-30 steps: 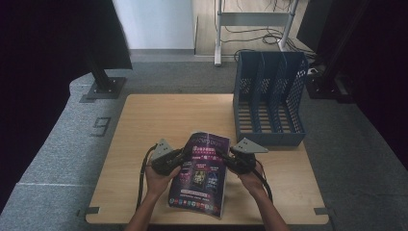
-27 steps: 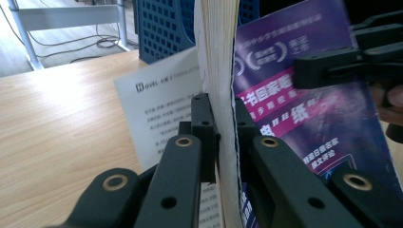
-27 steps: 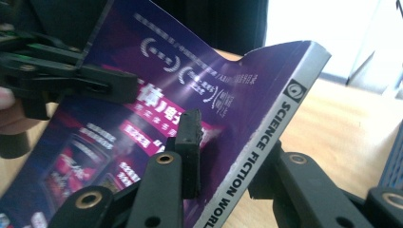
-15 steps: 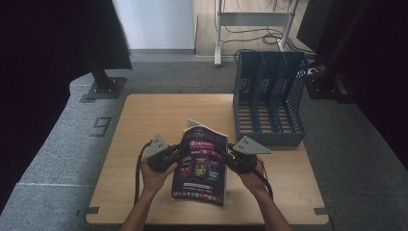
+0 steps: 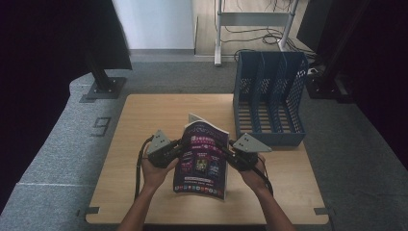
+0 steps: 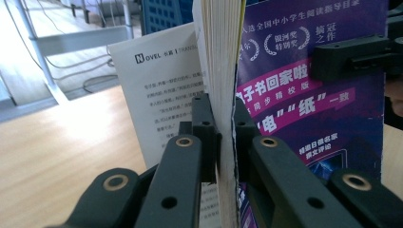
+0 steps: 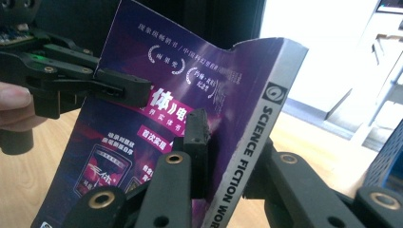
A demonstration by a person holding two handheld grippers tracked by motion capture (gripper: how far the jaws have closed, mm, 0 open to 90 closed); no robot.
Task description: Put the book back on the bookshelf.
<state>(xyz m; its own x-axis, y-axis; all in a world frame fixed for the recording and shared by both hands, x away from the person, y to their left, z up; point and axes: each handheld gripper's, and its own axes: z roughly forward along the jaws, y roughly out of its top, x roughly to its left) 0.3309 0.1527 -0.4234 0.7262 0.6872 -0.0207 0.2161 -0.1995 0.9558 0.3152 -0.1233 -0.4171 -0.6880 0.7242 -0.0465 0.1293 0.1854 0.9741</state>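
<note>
A purple-covered magazine (image 5: pixel 202 159) is held up off the wooden table (image 5: pixel 144 120), tilted with its cover toward me, between the two grippers. My left gripper (image 5: pixel 182 147) is shut on its left edge; in the left gripper view the jaws (image 6: pixel 219 123) clamp the fanned page block (image 6: pixel 221 57), with a white inner page (image 6: pixel 161 85) spread to the left. My right gripper (image 5: pixel 225 153) is on the spine edge. Its jaws (image 7: pixel 223 142) have just been closing and now pinch the spine (image 7: pixel 259 142), which reads "SCIENCE FICTION". The left gripper (image 7: pixel 119 88) shows on the opposite edge.
A blue file rack (image 5: pixel 269 96) with several upright slots stands on the table's back right corner, just beyond the right gripper. Grey carpet surrounds the table, with a black stand base (image 5: pixel 103 89) at the back left and a metal frame (image 5: pixel 250 19) behind.
Both hands have risen, lifting the magazine off the table and tipping it more upright. An inner page has fanned out at the top.
</note>
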